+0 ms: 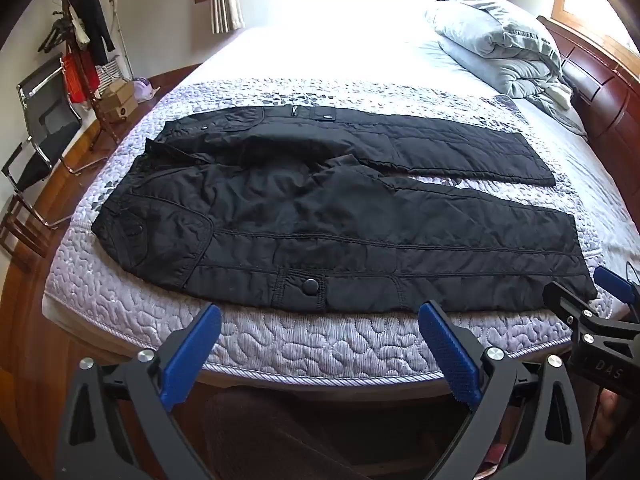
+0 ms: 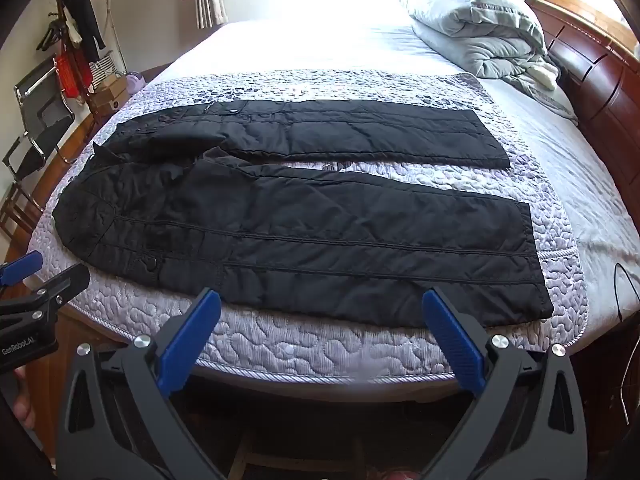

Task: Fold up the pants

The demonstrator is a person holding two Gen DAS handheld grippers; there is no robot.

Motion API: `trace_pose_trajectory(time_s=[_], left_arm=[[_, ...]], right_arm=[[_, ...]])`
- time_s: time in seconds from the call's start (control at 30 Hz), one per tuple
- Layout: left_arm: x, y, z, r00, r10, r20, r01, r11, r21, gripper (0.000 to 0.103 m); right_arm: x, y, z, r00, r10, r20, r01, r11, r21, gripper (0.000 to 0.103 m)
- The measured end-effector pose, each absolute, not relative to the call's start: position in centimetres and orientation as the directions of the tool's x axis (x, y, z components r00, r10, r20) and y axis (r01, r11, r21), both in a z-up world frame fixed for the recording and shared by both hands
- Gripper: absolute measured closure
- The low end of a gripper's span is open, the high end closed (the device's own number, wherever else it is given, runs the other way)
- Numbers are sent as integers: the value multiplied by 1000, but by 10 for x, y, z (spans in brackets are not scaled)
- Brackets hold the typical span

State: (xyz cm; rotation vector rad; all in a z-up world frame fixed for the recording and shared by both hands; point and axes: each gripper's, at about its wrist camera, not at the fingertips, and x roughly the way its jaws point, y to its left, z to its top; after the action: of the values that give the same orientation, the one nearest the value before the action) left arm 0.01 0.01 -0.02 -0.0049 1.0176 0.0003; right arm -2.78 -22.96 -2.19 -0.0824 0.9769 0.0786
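Black quilted pants (image 1: 320,216) lie spread flat on the bed, waist to the left, both legs running right with a gap between them. They show the same way in the right wrist view (image 2: 304,220). My left gripper (image 1: 320,312) is open and empty, hovering at the near bed edge just short of the near leg's side seam. My right gripper (image 2: 322,300) is open and empty, also at the near edge, in front of the near leg's lower half. The right gripper shows at the right of the left wrist view (image 1: 600,292), and the left gripper at the left of the right wrist view (image 2: 24,276).
The bed has a purple quilted mattress cover (image 1: 304,344). A rolled grey duvet (image 1: 500,44) lies at the far right by the wooden headboard (image 1: 600,92). A chair (image 1: 40,128), a coat rack (image 1: 80,40) and boxes (image 1: 118,100) stand on the floor at left.
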Motion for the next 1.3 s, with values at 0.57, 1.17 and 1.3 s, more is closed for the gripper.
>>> trace_pose_trajectory(time_s=[0.57,1.17,1.3], left_arm=[[0,0,0,525,-1,-851,-4,1000,-3,3],[0,0,0,526,-2,-851,-5,1000,-5,4],[0,0,0,526,0,-850,-4,1000,-2,4]], right_arm=[[-28,-231,-22,558,31,-829,-103,994,-32,2],[-29,-232,-22,558,31,-829,-103,994,-32,2],[-29,-232,-22,558,31,-829,-102,994,-32,2]])
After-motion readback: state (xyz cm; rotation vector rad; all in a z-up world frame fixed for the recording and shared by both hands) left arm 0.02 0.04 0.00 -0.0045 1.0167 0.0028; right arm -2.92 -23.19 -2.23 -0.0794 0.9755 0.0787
